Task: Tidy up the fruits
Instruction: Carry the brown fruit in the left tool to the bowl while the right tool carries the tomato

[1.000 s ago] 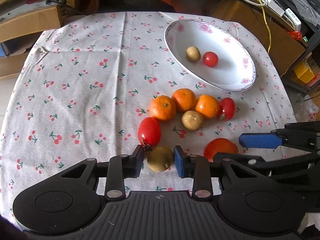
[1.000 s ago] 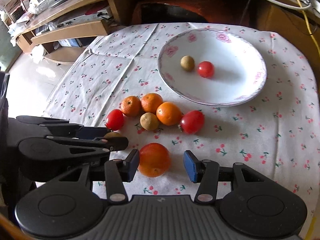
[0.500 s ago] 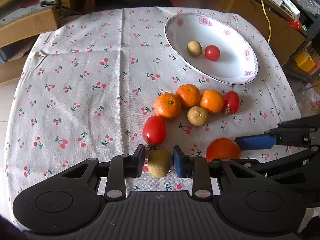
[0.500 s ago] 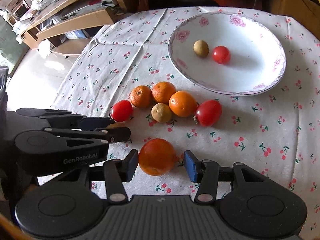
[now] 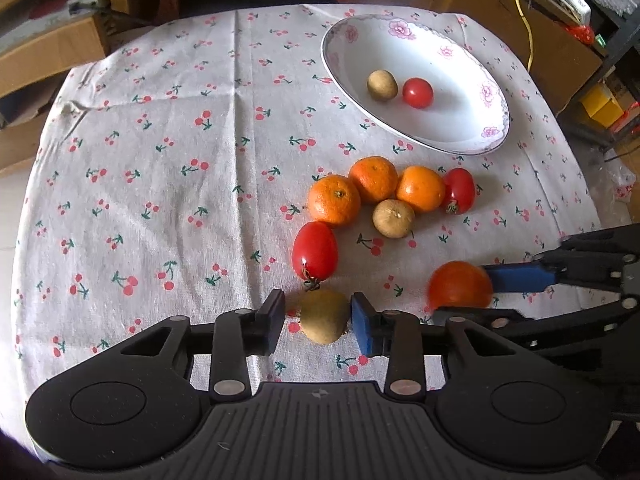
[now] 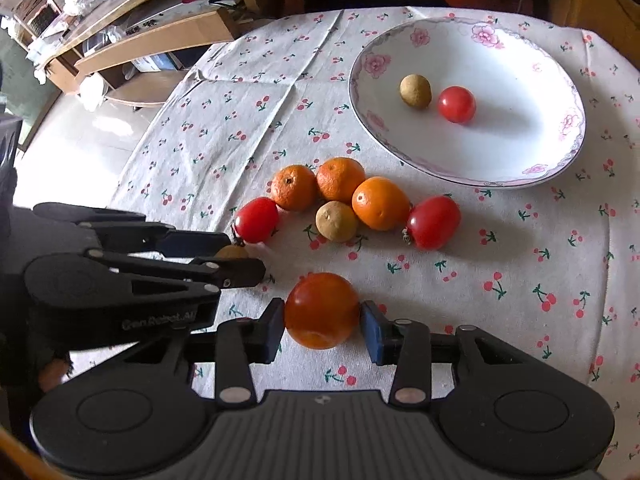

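Note:
My left gripper is shut on a brown-green fruit, raised a little above the cloth. My right gripper is shut on an orange-red fruit, also seen in the left wrist view. A white flowered plate at the back right holds a small brown fruit and a red tomato. On the cloth before it lie three oranges, a brown fruit and two red tomatoes.
The table has a cherry-print cloth. Cardboard boxes and wooden shelves stand beyond the far edge. Cables and a yellow box are at the right. The left gripper's body is close on the right gripper's left.
Both grippers have closed on their fruits and lifted them; the scene has dropped away and the plate looks farther. The fruits on the cloth have not moved.

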